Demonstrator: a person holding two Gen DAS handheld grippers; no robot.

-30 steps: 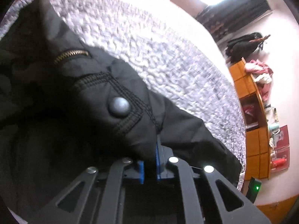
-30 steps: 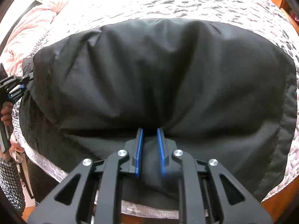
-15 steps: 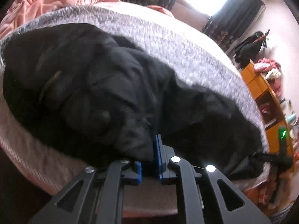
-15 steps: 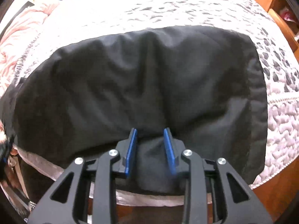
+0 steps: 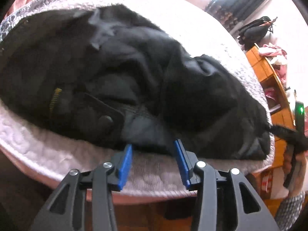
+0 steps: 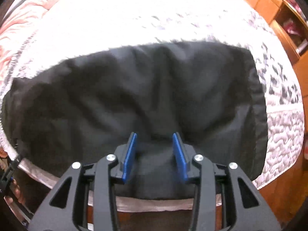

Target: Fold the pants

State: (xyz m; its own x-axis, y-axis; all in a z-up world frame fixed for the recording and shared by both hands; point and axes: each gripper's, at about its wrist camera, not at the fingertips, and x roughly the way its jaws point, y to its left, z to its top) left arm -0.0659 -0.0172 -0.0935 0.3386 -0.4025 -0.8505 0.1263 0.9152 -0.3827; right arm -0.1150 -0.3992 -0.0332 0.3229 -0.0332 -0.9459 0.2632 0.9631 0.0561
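Observation:
Black pants lie rumpled on the quilted bed cover, waistband end near me with a snap button and a brass zipper. My left gripper is open, its blue pads just at the waistband edge, holding nothing. In the right wrist view the pants' leg end lies spread flat near the bed's edge. My right gripper is open, its pads standing either side of a fold of the cloth without pinching it.
The grey-white quilted bed cover runs under the pants. A pink blanket lies at the far left. Orange wooden shelves with clutter stand past the bed's right side. The other gripper with a green light shows at right.
Both grippers have opened and let go of the pants. The pants have dropped onto the bed, and both grippers have drawn back a little toward the bed's edge.

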